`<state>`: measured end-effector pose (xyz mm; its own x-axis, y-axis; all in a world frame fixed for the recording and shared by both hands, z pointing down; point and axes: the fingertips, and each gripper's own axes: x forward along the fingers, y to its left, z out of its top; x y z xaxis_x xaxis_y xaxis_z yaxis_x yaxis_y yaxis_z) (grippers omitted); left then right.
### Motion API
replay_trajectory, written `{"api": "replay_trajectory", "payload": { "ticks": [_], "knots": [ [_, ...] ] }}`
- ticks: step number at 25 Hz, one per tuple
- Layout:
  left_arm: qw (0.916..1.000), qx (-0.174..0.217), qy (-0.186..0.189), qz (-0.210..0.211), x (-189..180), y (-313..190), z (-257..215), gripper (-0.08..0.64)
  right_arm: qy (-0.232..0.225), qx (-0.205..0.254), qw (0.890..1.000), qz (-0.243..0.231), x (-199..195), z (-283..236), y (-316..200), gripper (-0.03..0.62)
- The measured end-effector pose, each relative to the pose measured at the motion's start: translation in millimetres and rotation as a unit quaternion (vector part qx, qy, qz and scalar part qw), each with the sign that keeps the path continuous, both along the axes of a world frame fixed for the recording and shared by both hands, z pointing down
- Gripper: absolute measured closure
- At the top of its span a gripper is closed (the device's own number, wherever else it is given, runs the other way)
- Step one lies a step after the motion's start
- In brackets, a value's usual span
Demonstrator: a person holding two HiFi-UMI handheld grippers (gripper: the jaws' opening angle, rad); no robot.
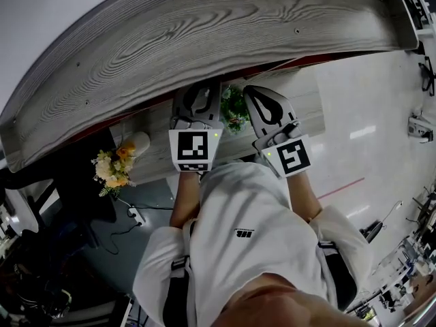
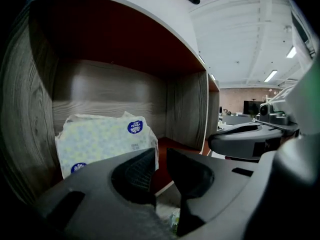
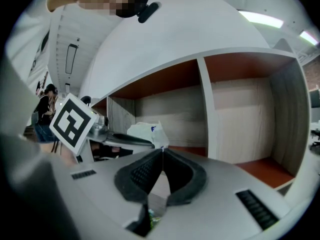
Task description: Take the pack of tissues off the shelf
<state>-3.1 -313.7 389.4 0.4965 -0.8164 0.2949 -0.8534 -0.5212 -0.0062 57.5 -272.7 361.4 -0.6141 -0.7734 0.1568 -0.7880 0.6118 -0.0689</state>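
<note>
The pack of tissues (image 2: 102,141), white with a pale pattern and blue round labels, leans at the back left of a wooden shelf compartment (image 2: 185,109) with a red floor. My left gripper (image 2: 160,152) hangs just in front of the pack, its jaws a narrow gap apart and holding nothing. From the right gripper view the pack (image 3: 145,130) shows behind the left gripper (image 3: 127,140). My right gripper (image 3: 162,149) is shut, tips touching, empty, outside the shelf. In the head view both grippers (image 1: 199,99) (image 1: 264,101) reach under the shelf top (image 1: 204,39).
Right of a white divider (image 3: 209,114) is a second compartment (image 3: 245,119) holding nothing. A low wooden ledge (image 1: 310,97) carries a green plant (image 1: 235,109) between the grippers. A vase of flowers (image 1: 114,167) stands at left, and a power strip (image 1: 135,214) lies on the floor.
</note>
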Motion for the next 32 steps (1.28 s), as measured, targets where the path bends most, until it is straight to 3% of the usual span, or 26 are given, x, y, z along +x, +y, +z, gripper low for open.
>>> {"api": "replay_trajectory", "payload": {
  "ticks": [18, 32],
  "knots": [
    [0.9978, 0.035, -0.023, -0.051, -11.3, -7.4, -33.0, 0.445, -0.013, 0.0, 1.0, -0.009, 9.2, -3.5, -7.0, 0.565],
    [0.9928, 0.007, -0.053, -0.108, -14.9, -25.4, -15.7, 0.422, -0.017, 0.001, 1.0, -0.016, 19.0, -7.1, -11.5, 0.565]
  ]
}}
